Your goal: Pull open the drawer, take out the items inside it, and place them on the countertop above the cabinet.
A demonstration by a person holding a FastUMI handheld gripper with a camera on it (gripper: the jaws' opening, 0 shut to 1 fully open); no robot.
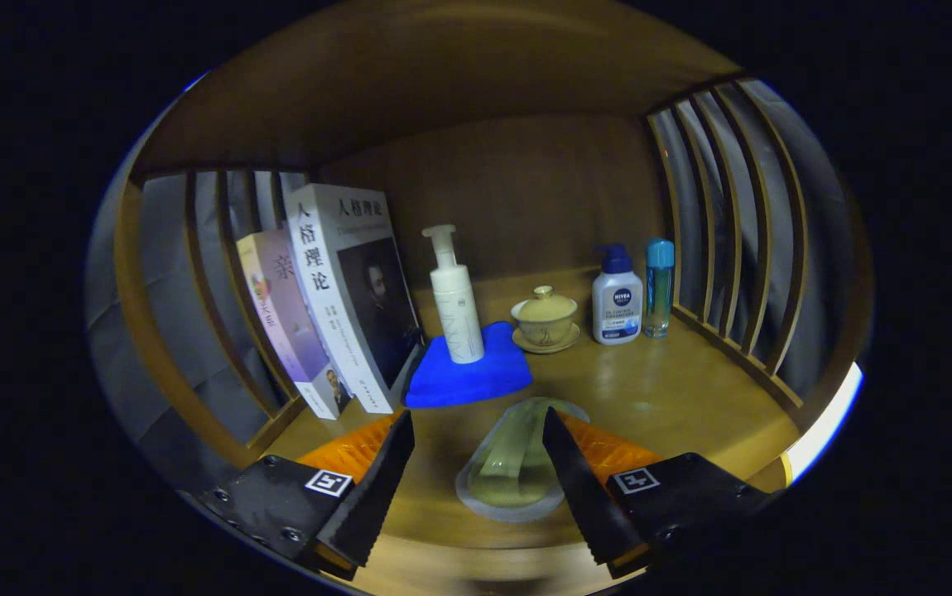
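Observation:
My gripper (476,480) is open above the wooden countertop (658,397). Between its fingers, nearer the right one, lies a flat clear packet (509,463) with a yellowish-green filling, resting on the wood. Neither finger presses on it. Beyond the fingers a blue cloth (468,377) lies on the countertop, and a white pump bottle (455,298) stands on its far part. The drawer is out of sight.
Two books (335,298) lean at the left against wooden slats (211,273). A lidded tea cup on a saucer (545,319), a white bottle with a blue pump (617,298) and a slim blue-capped bottle (658,285) stand at the back right. More slats (733,232) close the right side.

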